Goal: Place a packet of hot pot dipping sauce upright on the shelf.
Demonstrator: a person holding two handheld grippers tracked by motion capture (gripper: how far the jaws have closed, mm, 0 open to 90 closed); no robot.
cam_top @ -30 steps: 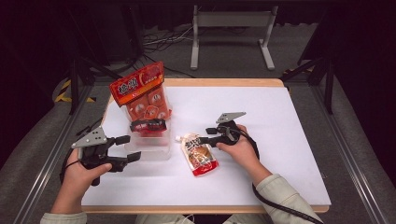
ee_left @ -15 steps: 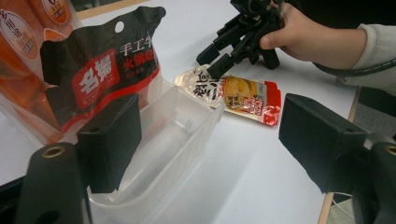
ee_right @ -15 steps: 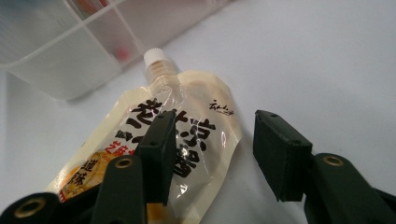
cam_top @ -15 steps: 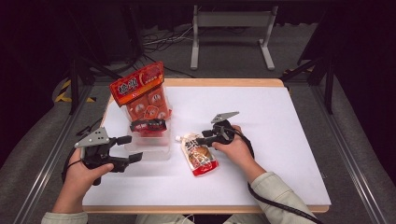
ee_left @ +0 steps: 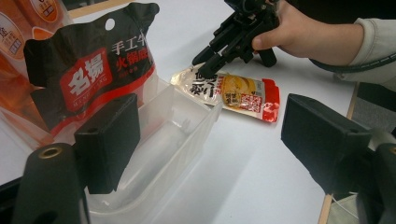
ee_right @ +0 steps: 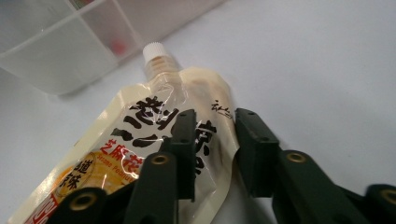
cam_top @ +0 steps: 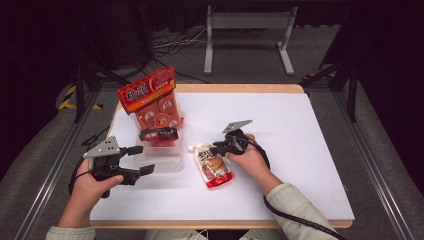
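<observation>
1. Pouch (cam_top: 214, 169) lies flat on the table (cam_top: 300, 150), spout end toward the clear bin (cam_top: 162, 160), right under the right gripper (cam_top: 216, 148).
2. Right gripper (ee_right: 215, 154): jaws narrowly apart, straddling the pouch's upper edge near the cap (ee_right: 154, 50). Can't tell if they've bitten film yet; looks like a closing pinch, not a firm hold.
3. Risk: only a thin corner sits between the jaws. Close there and the slick film may slide out, or the full end hangs and swings on lift.
4. Risk: pressing down first could shove the pouch ahead into the bin wall.
5. Left gripper (cam_top: 136, 160): wide open, holding nothing, beside the bin. Black-and-red packet (ee_left: 88, 74) stands in the bin beyond its jaws; a bump could tip it.
</observation>
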